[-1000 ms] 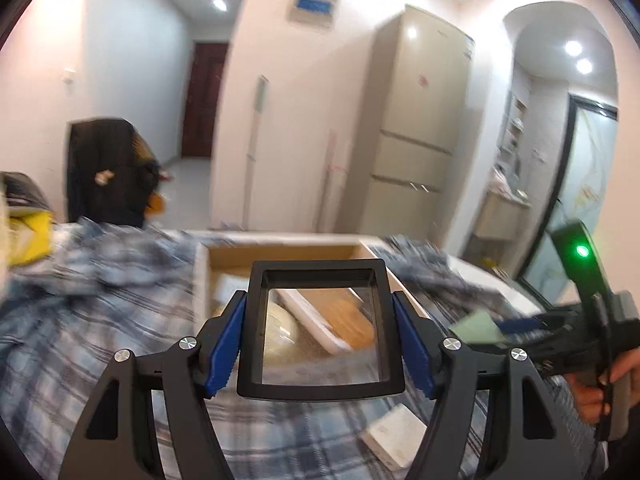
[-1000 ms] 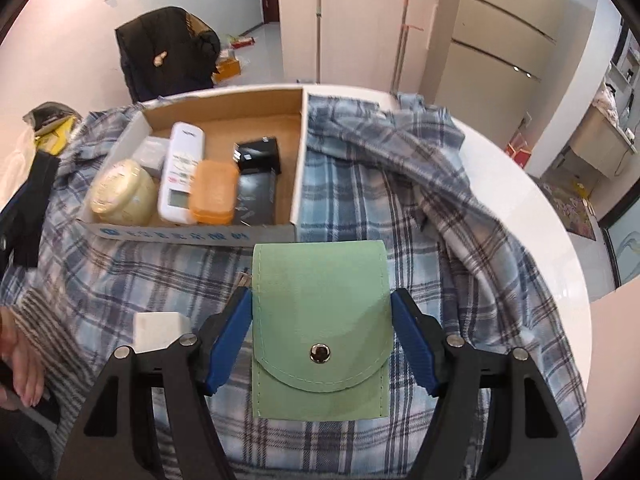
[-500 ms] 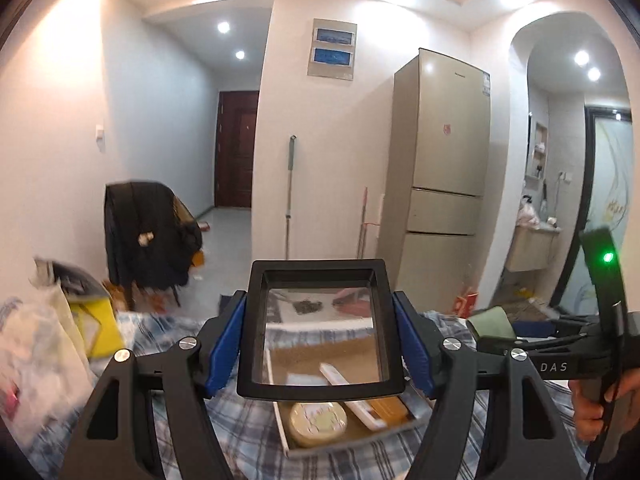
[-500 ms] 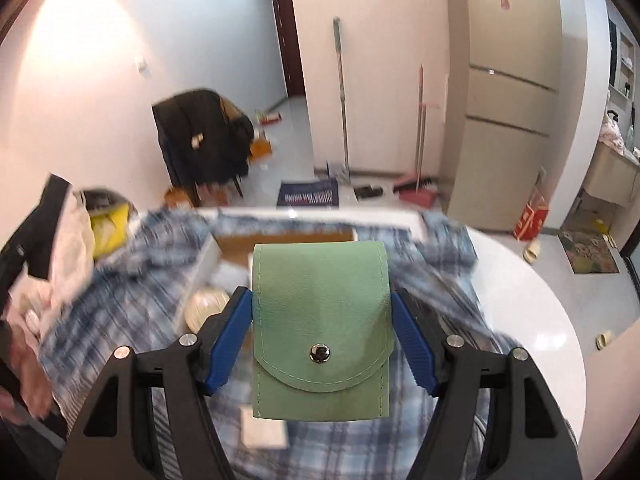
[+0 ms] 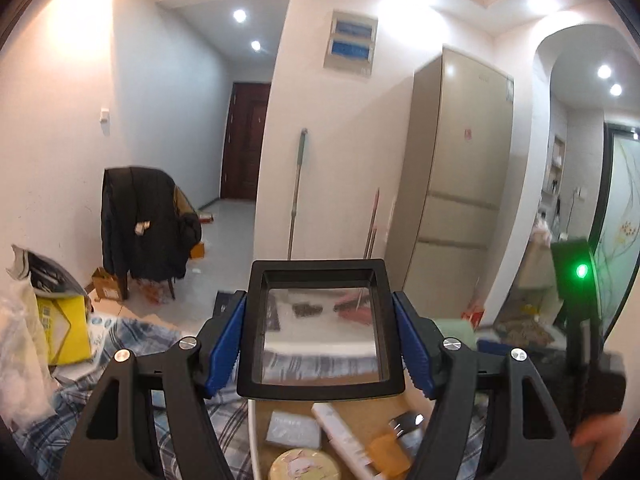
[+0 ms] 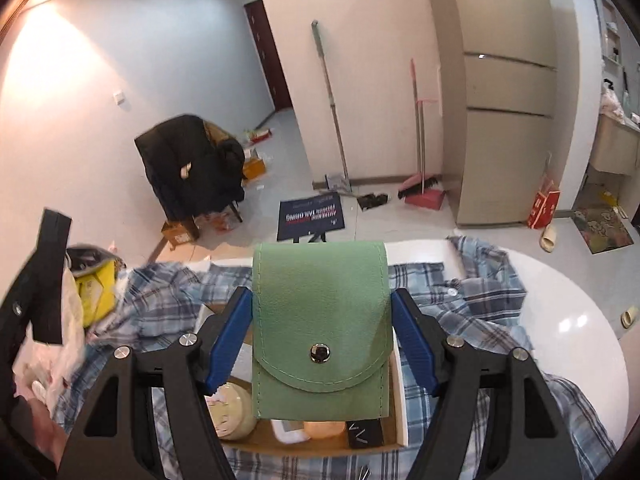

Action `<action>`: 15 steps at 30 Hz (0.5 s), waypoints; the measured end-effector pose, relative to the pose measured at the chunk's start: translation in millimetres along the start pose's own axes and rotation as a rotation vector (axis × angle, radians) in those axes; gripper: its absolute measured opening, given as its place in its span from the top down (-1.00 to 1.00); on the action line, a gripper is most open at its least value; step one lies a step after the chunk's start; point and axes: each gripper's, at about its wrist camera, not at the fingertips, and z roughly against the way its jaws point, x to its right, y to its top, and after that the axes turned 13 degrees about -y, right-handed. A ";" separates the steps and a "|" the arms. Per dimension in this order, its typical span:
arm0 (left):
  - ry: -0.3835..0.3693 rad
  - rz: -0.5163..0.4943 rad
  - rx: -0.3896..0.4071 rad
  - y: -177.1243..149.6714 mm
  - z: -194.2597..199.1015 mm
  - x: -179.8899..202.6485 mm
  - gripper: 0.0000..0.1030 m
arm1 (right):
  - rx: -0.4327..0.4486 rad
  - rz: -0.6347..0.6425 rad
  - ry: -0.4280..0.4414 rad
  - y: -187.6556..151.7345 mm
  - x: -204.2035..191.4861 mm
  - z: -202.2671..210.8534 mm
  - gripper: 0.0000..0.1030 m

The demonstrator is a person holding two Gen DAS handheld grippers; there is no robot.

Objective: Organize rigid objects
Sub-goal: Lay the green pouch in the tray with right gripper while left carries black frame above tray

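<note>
1. we hold a black square frame with a clear pane [image 5: 320, 326] in our left gripper [image 5: 320, 344]; its blue pads [image 5: 224, 344] are closed against the frame's two sides, and the frame is lifted above the cardboard box [image 5: 360, 424].
2. we hold a green pouch with a metal snap [image 6: 320, 328] in our right gripper [image 6: 320, 344]; its blue pads [image 6: 412, 344] press in on both edges of the pouch, which hangs over the cardboard box [image 6: 396, 396].
3. in the left wrist view the box below the frame contains a round cream tin [image 5: 304, 466], a small clear packet [image 5: 294, 430], a white remote [image 5: 340, 436] and an orange case [image 5: 390, 454].
4. in the right wrist view we see the round cream tin [image 6: 234, 416] at the box's left end, an orange case [image 6: 324, 430] and a small black box [image 6: 364, 434] just under the pouch's lower edge.
5. the box lies on a blue plaid shirt [image 6: 472, 300] that is spread over a white round table [image 6: 568, 320].
6. from the left wrist view the right gripper's body shows at the right edge with a green light [image 5: 582, 270] lit.
7. beyond the table stand a chair draped with a black jacket [image 6: 192, 172], a mop [image 6: 328, 104] leaning on the wall, a pink dustpan [image 6: 424, 196] and a beige fridge [image 6: 508, 92].
</note>
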 end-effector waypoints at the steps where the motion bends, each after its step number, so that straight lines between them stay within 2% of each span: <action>1: 0.017 -0.006 -0.024 -4.4 -7.5 -2.9 -0.40 | -0.003 0.008 -0.004 -3.0 -1.1 -7.2 -0.35; 3: 0.046 0.017 -0.062 -12.7 -22.4 -11.4 -0.40 | -0.027 0.008 -0.011 -12.1 -2.0 -26.2 -0.35; 6: 0.015 0.069 -0.129 -24.0 -40.8 -21.5 -0.40 | -0.107 0.052 0.019 -29.0 -12.8 -56.3 -0.35; 8: 0.024 0.067 -0.148 -30.1 -48.7 -22.2 -0.40 | -0.147 0.060 0.014 -36.3 -15.7 -72.2 -0.35; 11: 0.052 0.044 -0.173 -38.6 -58.7 -21.4 -0.40 | -0.146 0.079 0.002 -38.7 -15.6 -78.9 -0.35; 15: 0.039 0.042 -0.206 -51.0 -68.8 -18.5 -0.40 | -0.127 0.110 -0.023 -42.0 -15.8 -81.3 -0.35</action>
